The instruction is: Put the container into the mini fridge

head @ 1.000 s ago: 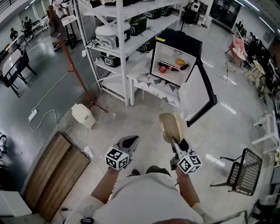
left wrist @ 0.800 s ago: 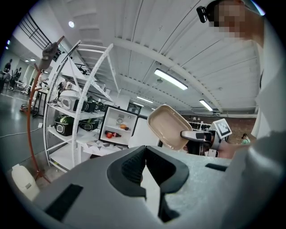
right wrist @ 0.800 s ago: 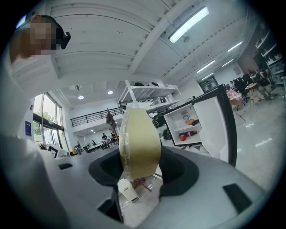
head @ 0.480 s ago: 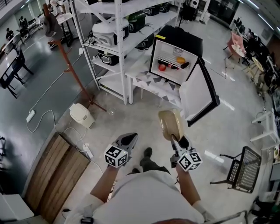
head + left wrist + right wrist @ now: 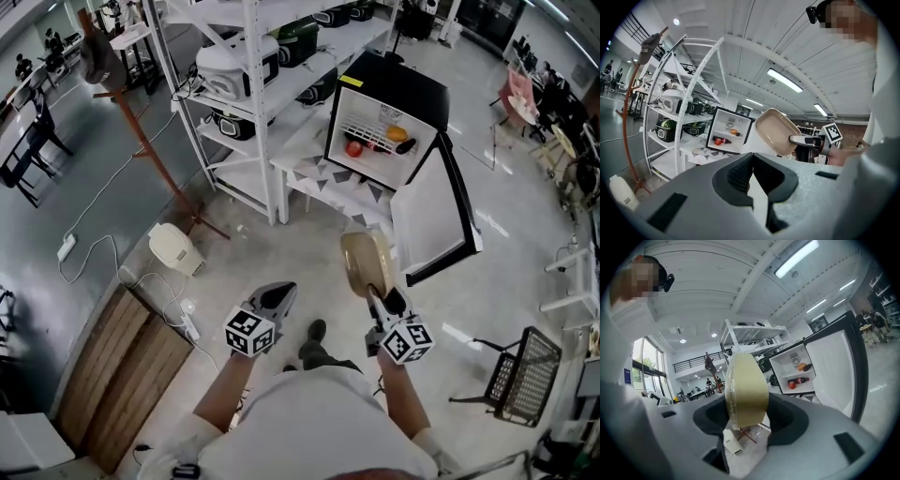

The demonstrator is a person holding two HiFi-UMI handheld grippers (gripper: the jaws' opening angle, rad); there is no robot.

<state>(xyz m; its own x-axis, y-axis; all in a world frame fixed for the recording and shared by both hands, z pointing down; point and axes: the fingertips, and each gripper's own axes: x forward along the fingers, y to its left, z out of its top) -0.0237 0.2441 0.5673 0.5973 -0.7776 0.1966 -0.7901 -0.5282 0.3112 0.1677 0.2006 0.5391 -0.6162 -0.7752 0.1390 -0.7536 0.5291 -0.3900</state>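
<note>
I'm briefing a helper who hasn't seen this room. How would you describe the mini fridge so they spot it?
Find the tall white shelving rack. Right of it, a low white table with grey triangles carries the mini fridge. Alone among the appliances there, it is a black box with its door swung open, white inside.

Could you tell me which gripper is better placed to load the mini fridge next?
Right: the right gripper holds the container, facing the open mini fridge. The left gripper is shut and empty.

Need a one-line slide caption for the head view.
Person holds a beige container in the right gripper, facing the open mini fridge; left gripper shut and empty.
</note>
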